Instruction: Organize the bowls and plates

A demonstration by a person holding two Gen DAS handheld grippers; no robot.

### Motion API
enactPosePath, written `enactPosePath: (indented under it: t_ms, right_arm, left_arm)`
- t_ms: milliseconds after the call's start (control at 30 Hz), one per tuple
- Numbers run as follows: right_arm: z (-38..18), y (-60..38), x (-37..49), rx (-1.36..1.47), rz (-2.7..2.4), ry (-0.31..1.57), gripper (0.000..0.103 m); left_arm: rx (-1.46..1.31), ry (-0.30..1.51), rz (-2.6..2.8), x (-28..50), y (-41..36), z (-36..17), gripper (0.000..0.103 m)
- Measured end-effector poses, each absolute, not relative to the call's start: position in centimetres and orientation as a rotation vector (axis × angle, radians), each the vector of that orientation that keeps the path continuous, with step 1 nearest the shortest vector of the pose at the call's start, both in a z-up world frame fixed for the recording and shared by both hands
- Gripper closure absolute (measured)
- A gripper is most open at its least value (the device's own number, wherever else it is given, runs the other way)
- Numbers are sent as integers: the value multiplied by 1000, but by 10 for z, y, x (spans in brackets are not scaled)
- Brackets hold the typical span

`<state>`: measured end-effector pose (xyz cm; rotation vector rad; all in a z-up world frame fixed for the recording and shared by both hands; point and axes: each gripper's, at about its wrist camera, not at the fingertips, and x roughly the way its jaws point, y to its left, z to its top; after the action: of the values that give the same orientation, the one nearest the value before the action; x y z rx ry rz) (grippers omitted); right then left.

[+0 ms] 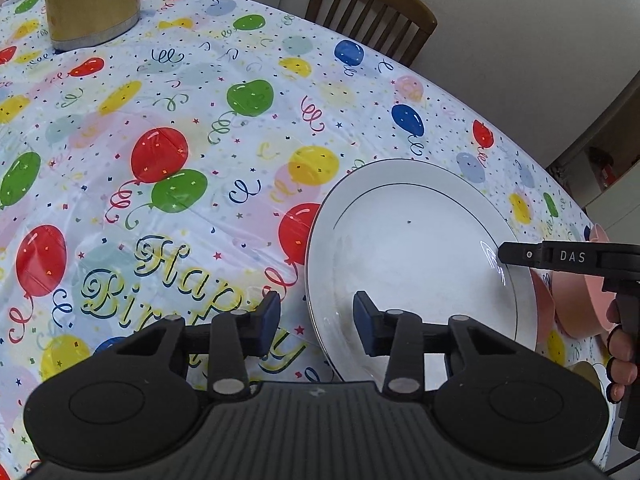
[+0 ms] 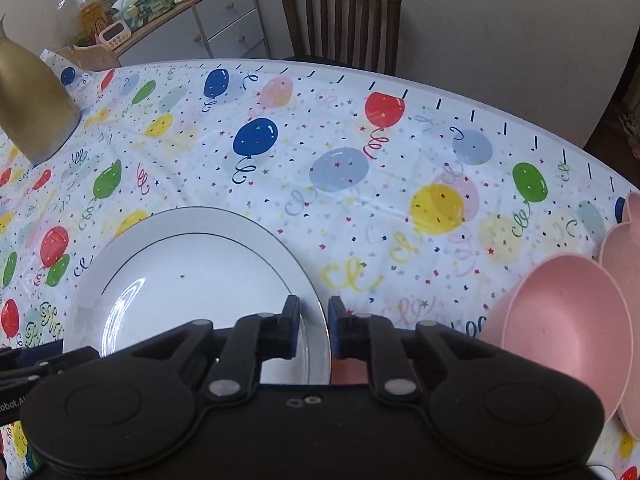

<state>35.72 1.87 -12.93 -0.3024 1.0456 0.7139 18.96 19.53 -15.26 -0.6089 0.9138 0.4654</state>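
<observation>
White plate (image 2: 192, 280) with a thin dark ring inside its rim and a tiny dark speck, on the balloon-print tabletop (image 2: 360, 168), right gripper (image 2: 314, 322) jaws straddling its rim with a narrow gap, left gripper (image 1: 316, 316) jaws wide apart at its near edge, pink bowl (image 2: 568, 332) to the right.

Table (image 2: 500, 128) w/ a balloon-print birthday cloth (image 1: 160, 208) spread over the whole top. White plate (image 2: 192, 272) sits on the cloth; taking it as landmark, gold jug (image 2: 32, 112) stands well apart, far-left of it, and pink bowl (image 2: 568, 332) is near, to its right. A 2nd pink dish (image 2: 628, 272) is just beyond that bowl, touching or overlapping it, at the cloth's right edge.
</observation>
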Motion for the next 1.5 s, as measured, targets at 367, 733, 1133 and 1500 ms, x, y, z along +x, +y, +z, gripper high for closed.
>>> enactPosePath:
  t_ms: [367,733,1133,1500]
  right_arm:
    - [-128,19,349,-316,699,1040,91]
    - [-108,18,289,-305,761,1051,94]
    - [-109,-4,185,-283,837,1136,96]
    - [-130,-18,133,-327,866,1186,96]
  left_arm:
    - [-637,908,439,178,196,-151,82]
    - [-682,905,482,105,209,-129,82]
    - [-679,913,536,11,199,-120,82]
    - [-683,935,574,-30,184,-135,82]
